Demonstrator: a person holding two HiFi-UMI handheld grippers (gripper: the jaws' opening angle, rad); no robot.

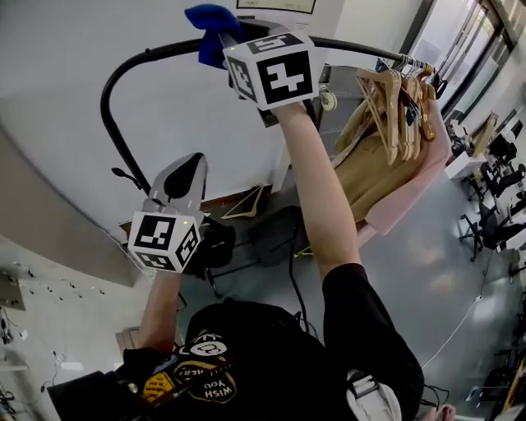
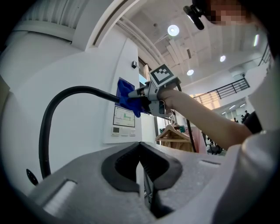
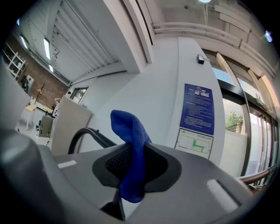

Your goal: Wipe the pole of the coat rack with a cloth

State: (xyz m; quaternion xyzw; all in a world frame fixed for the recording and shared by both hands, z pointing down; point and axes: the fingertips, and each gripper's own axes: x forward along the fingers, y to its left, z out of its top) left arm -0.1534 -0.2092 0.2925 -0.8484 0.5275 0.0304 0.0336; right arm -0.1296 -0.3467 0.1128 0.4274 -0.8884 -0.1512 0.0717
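Between the right gripper's [image 3: 133, 162] fingers [image 3: 114, 162] a blue cloth [image 3: 131, 148] is clamped, its free fold raised at the top bar of the coat rack's black pole [image 1: 123, 78], just past the bend. Wiping looks under way. The next stroke likely calls for sliding along the bar toward the wooden hangers [image 1: 394, 99]. Lower down, the left gripper [image 1: 194, 160] hangs empty, fingers pressed together. No container shows.

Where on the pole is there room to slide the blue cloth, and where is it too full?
The pole is bare from its bend up to the cloth, and for a short stretch between the cloth and the hangers. The hangers crowd the far end.
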